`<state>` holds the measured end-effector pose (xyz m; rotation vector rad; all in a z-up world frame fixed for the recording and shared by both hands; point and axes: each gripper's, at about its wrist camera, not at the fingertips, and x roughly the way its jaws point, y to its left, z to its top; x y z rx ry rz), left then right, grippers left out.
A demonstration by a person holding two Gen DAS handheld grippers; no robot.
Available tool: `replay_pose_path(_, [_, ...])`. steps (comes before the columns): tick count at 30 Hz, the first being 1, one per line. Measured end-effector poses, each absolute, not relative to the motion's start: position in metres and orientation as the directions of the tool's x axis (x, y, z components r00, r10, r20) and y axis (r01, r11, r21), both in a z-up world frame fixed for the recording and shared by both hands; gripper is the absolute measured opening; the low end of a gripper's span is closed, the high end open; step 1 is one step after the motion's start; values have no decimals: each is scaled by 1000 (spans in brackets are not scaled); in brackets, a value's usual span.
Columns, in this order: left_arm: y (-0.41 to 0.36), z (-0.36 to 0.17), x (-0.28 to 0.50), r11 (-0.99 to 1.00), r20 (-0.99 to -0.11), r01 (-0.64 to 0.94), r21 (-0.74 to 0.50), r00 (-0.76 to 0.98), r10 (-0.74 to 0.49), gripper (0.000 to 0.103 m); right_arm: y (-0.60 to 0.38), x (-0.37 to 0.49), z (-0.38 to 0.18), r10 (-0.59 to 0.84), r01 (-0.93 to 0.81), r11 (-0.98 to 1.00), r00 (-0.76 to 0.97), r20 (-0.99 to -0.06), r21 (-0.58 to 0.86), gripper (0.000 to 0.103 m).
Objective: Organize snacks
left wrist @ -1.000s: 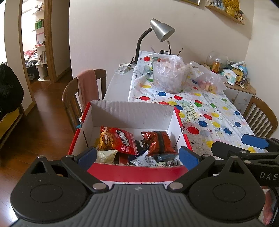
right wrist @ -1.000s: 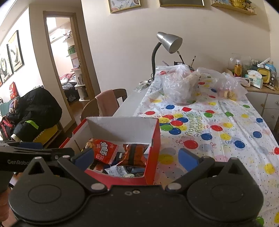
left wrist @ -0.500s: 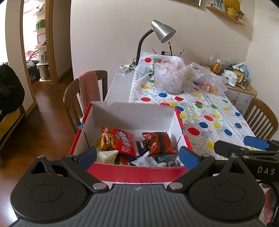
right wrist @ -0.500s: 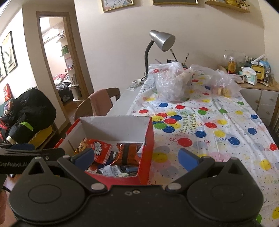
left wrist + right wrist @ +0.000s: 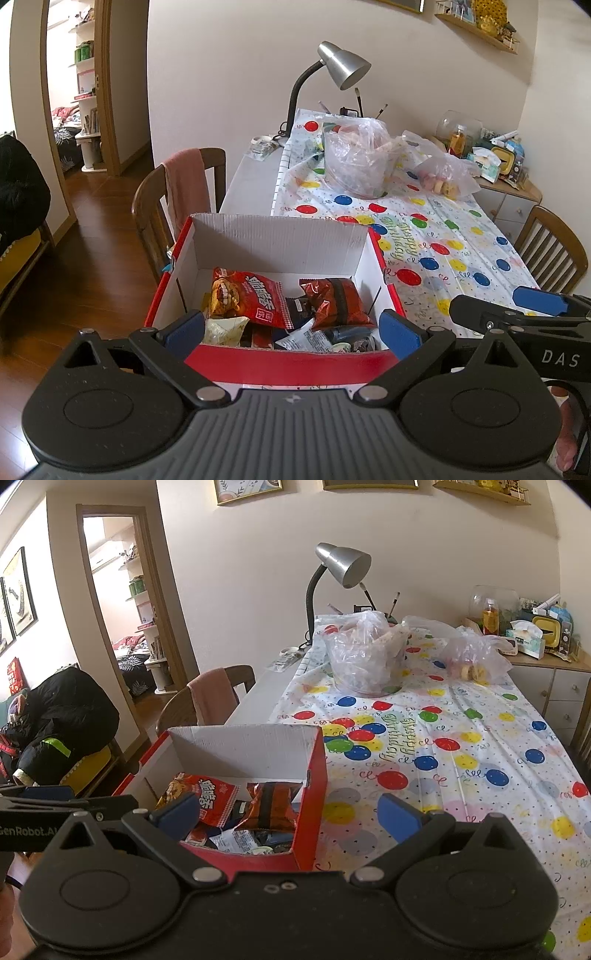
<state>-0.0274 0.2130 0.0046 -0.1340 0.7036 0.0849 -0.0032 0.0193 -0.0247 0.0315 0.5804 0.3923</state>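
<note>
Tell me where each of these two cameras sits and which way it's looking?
Left wrist: on the left gripper, facing the red snack box head-on; the right gripper intrudes at right.
Right wrist: on the right gripper, facing down the balloon tablecloth; the left gripper's side shows.
Shared: box, silver desk lamp, both grippers open.

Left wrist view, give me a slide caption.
Open left gripper poised before a red cardboard box of snack packets on a balloon-print tablecloth.
</note>
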Motion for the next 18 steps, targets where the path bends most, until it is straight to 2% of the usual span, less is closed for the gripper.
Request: replay_pose_path(18, [210, -1, -28, 988, -664, -116, -105, 747, 17, 101, 18, -3, -27, 361, -337, 930, 767, -531, 145, 103])
